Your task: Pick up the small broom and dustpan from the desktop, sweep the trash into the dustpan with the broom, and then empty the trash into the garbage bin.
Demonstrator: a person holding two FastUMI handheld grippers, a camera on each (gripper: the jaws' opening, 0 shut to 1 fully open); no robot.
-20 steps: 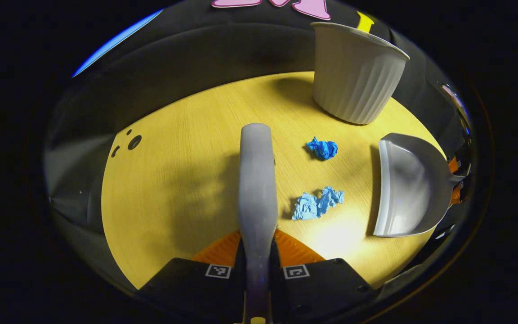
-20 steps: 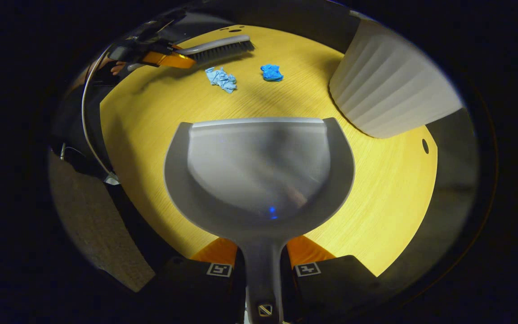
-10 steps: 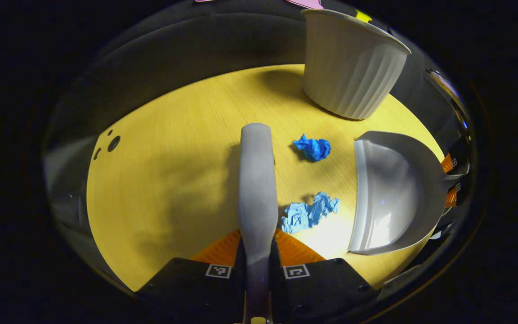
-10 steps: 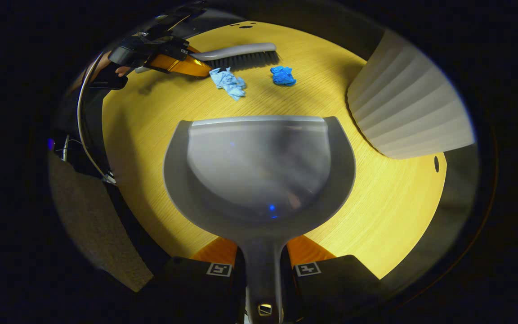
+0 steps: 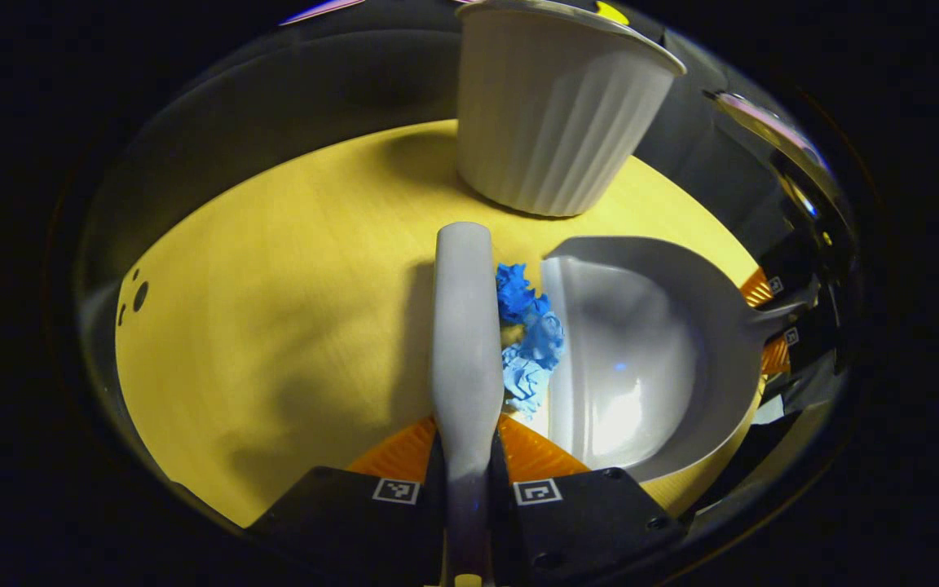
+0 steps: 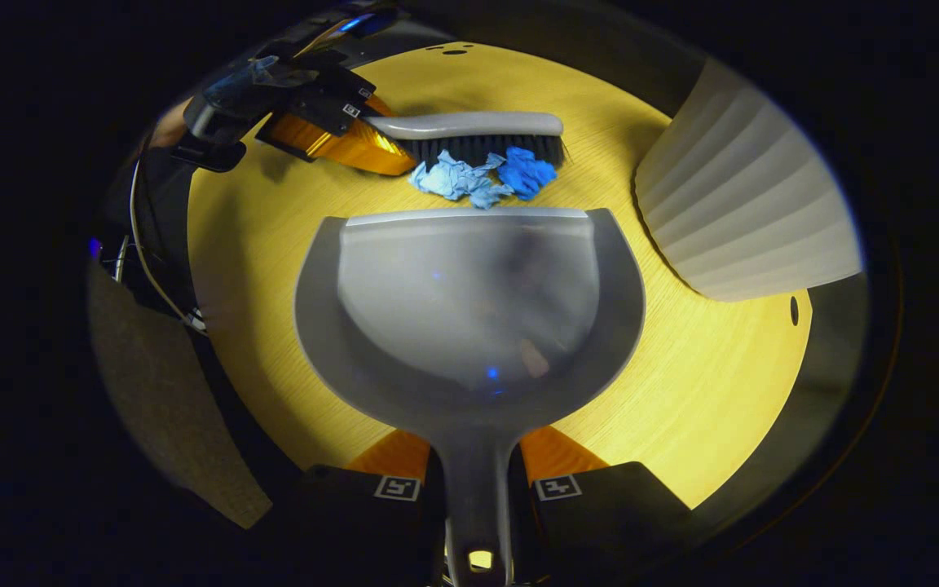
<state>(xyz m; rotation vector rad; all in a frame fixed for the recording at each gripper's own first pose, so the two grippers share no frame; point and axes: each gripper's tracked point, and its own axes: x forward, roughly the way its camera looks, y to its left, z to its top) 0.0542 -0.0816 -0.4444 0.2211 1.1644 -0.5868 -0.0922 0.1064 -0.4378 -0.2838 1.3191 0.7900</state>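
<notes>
My left gripper (image 5: 466, 456) is shut on the handle of the small grey broom (image 5: 465, 342), which runs straight ahead over the yellow desktop (image 5: 290, 310). In the right gripper view the broom (image 6: 478, 130) shows side-on, its dark bristles against the trash. A dark blue paper wad (image 5: 514, 293) and a light blue paper wad (image 5: 528, 371) lie squeezed between the broom and the lip of the grey dustpan (image 5: 641, 350). My right gripper (image 6: 478, 469) is shut on the dustpan's handle; the dustpan (image 6: 469, 318) sits flat, with both wads (image 6: 482, 178) touching its front lip.
The white ribbed garbage bin (image 5: 555, 106) stands at the back of the desktop, just beyond the dustpan; it shows to the right in the right gripper view as the bin (image 6: 747, 204). Small holes (image 5: 137, 297) mark the desktop's far left. The desktop's edges drop off to dark surroundings.
The broom swept right and the dustpan slid toward it. The two wads, apart before, are now bunched together at the dustpan's lip.
</notes>
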